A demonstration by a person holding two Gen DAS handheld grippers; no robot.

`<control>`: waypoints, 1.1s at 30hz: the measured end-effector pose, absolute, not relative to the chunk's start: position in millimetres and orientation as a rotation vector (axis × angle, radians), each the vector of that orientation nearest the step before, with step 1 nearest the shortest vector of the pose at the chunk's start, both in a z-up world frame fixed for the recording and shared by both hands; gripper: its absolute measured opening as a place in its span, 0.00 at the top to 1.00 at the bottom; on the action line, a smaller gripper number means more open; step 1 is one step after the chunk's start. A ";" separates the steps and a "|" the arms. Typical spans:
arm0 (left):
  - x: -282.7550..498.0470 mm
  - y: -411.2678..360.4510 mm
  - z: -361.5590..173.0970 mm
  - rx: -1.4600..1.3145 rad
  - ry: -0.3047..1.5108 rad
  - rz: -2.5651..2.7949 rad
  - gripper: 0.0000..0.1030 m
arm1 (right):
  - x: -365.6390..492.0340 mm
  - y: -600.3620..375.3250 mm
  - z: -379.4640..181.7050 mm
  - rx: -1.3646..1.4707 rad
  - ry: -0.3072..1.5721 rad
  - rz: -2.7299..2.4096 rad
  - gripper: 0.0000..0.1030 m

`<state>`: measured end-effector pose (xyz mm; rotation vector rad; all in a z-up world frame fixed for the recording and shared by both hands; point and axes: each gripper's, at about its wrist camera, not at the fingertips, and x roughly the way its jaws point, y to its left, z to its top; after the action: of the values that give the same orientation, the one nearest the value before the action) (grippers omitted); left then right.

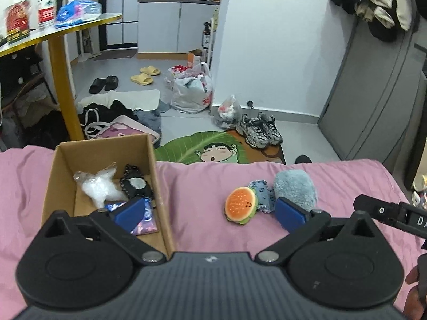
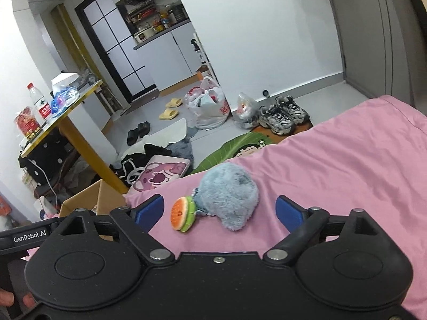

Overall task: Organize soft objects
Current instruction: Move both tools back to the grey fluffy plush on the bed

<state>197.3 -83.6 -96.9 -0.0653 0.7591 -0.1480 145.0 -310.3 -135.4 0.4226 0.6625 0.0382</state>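
You get even, soft indoor light, faint shadows, strong fisheye bending at edges, and slight blur throughout.

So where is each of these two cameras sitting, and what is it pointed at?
Left wrist: rides the left gripper, looking across the pink bed at the cardboard box; its open blue fingers and the other gripper's tip show.
Right wrist: rides the right gripper, tilted, facing the fluffy blue toy; open fingers and fingertips of a hand show.
Shared: burger plush, blue toy, box, bed.
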 end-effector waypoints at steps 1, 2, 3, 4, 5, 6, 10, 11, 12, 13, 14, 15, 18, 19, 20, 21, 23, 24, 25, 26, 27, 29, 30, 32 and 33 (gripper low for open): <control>198.0 -86.2 -97.2 -0.060 0.758 -0.146 0.00 | 144.8 -312.4 -136.1 0.428 0.664 0.039 0.18; 198.9 -89.1 -97.7 -0.053 0.756 -0.145 0.00 | 144.9 -314.2 -136.4 0.432 0.665 0.037 0.20; 200.4 -92.0 -98.5 -0.046 0.757 -0.148 0.00 | 144.9 -315.6 -136.8 0.433 0.667 0.035 0.21; 202.4 -94.6 -99.5 -0.043 0.760 -0.150 0.00 | 145.3 -317.3 -137.5 0.436 0.670 0.032 0.22; 204.0 -97.0 -100.2 -0.042 0.761 -0.150 0.01 | 145.4 -320.1 -137.8 0.442 0.675 0.030 0.24; 206.3 -99.0 -101.4 -0.043 0.763 -0.157 0.02 | 144.9 -323.3 -138.3 0.454 0.680 0.030 0.25; 211.9 -108.8 -102.3 -0.051 0.761 -0.177 0.02 | 144.9 -331.7 -138.6 0.468 0.684 0.015 0.27; 213.2 -111.6 -102.5 -0.051 0.758 -0.182 0.03 | 145.0 -333.1 -138.8 0.464 0.685 0.013 0.28; 214.8 -114.8 -102.9 -0.047 0.757 -0.189 0.03 | 145.9 -334.4 -139.6 0.469 0.688 0.012 0.29; 217.1 -118.2 -103.7 -0.039 0.758 -0.191 0.04 | 146.7 -336.5 -140.5 0.477 0.691 0.011 0.31; 219.2 -121.5 -104.7 -0.031 0.762 -0.194 0.07 | 147.9 -338.4 -142.0 0.481 0.695 0.009 0.32; 221.6 -125.6 -106.3 -0.027 0.767 -0.201 0.10 | 149.0 -340.1 -143.5 0.483 0.700 0.005 0.32; 227.1 -136.0 -108.8 -0.007 0.769 -0.222 0.14 | 153.6 -345.1 -148.8 0.501 0.712 -0.002 0.34; 229.4 -139.7 -109.9 0.000 0.770 -0.227 0.15 | 155.0 -346.5 -150.6 0.507 0.716 -0.004 0.34; 231.3 -143.2 -110.8 0.002 0.773 -0.233 0.16 | 156.8 -347.8 -152.6 0.512 0.721 -0.008 0.35; 234.0 -146.6 -112.0 0.002 0.777 -0.237 0.18 | 159.1 -348.6 -154.6 0.516 0.727 -0.011 0.35; 240.1 -152.3 -113.9 0.009 0.779 -0.241 0.21 | 162.7 -350.4 -158.0 0.519 0.734 -0.010 0.36; 242.9 -155.5 -115.0 0.011 0.779 -0.244 0.24 | 165.3 -351.1 -159.3 0.517 0.738 -0.012 0.37; 245.0 -157.9 -116.1 0.010 0.780 -0.247 0.25 | 167.5 -351.9 -160.9 0.516 0.744 -0.011 0.38; 246.6 -160.6 -117.2 0.007 0.782 -0.248 0.28 | 169.2 -352.9 -162.2 0.517 0.748 -0.010 0.39; 249.3 -163.4 -118.0 0.002 0.784 -0.251 0.29 | 171.5 -354.4 -163.4 0.517 0.752 -0.010 0.40; 253.5 -167.1 -119.6 -0.003 0.785 -0.256 0.31 | 175.8 -356.4 -165.7 0.514 0.759 -0.009 0.41; 256.2 -169.1 -121.0 -0.005 0.786 -0.259 0.32 | 177.9 -357.4 -167.0 0.514 0.762 -0.010 0.41; 259.6 -172.6 -123.4 -0.003 0.789 -0.263 0.32 | 181.4 -359.9 -170.2 0.518 0.767 -0.011 0.41; 261.6 -174.1 -124.8 -0.002 0.793 -0.261 0.33 | 182.9 -361.6 -172.6 0.524 0.769 -0.013 0.41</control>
<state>261.6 -174.1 -124.8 -0.0022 0.7926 -0.2614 182.9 -361.6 -172.6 0.5239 0.7687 -0.0126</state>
